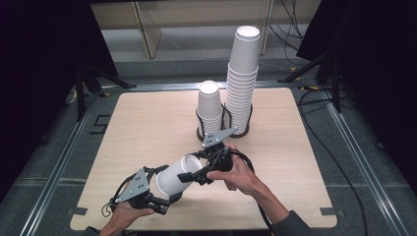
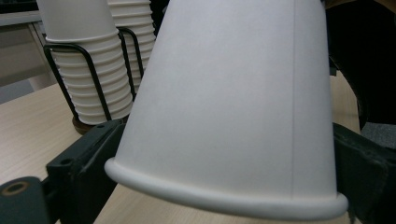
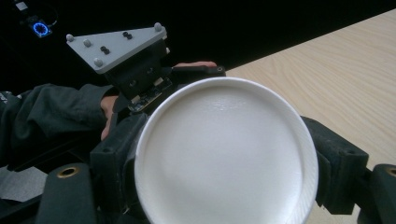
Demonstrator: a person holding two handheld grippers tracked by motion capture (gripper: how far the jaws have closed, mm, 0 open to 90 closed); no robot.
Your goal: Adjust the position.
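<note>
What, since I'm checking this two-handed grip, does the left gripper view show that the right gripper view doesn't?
Left gripper view: white cup side-on, rolled rim, cup stacks in wire holders. Right gripper view: the cup's round end face-on, a grey plate, a sleeve. Both: the cup between black jaws, the wooden table.

A white paper cup (image 1: 176, 178) lies on its side in the air above the table's (image 1: 147, 128) near edge, clamped between both grippers, its rolled rim toward the far right. Two stacks of matching cups stand upright in black wire holders (image 1: 223, 123) near the far edge: a short stack (image 1: 210, 107) and a tall stack (image 1: 243, 78).
</note>
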